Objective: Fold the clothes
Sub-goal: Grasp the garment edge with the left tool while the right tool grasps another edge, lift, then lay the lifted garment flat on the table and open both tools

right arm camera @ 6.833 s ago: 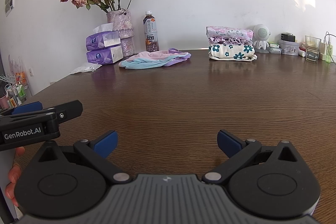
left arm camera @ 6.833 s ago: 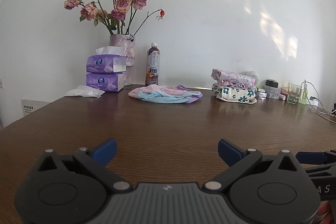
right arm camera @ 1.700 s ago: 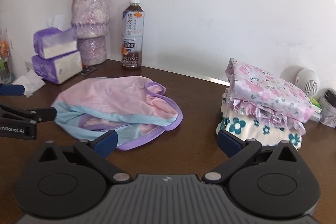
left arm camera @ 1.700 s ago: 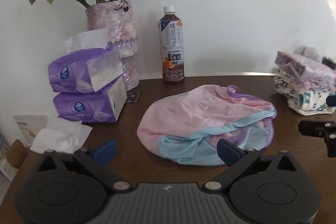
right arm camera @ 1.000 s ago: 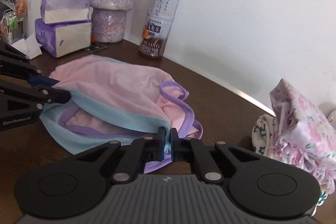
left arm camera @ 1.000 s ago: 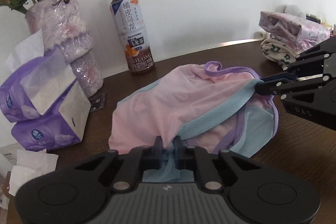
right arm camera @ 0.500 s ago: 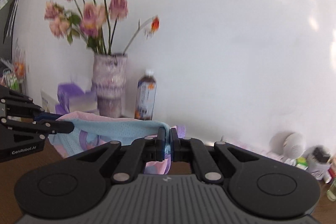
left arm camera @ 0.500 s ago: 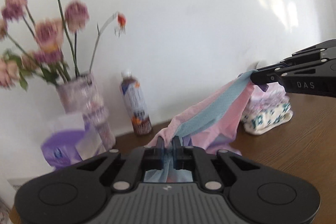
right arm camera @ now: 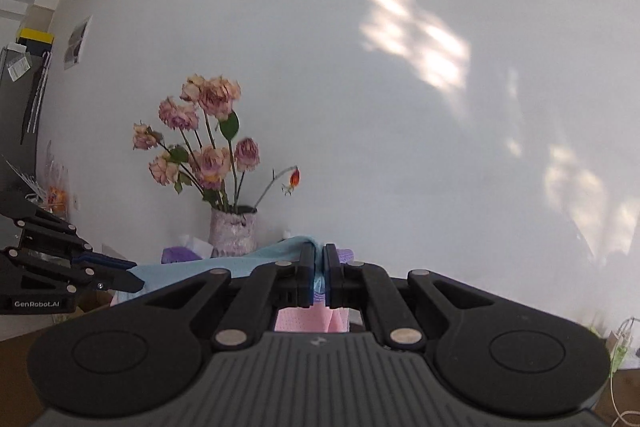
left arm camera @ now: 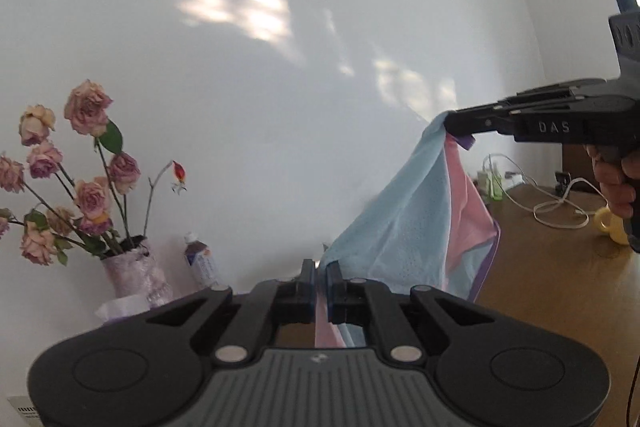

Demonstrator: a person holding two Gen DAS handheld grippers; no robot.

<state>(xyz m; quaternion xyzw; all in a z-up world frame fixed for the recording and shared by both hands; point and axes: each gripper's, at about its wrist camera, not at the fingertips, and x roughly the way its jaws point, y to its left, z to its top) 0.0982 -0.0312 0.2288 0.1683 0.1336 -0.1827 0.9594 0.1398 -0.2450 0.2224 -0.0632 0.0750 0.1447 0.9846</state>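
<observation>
Lifted off table [left arm camera: 560,287]: garment [left arm camera: 408,227] blue mesh, pink, purple trim, hanging between grippers

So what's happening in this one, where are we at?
A person holds a gripper in each hand, and both are clamped on one pink, blue and purple garment. The left gripper pinches one edge and the right gripper another, so the cloth hangs stretched between them in the air above the wooden table. No fold has been made yet. A vase of roses stands by the wall.
</observation>
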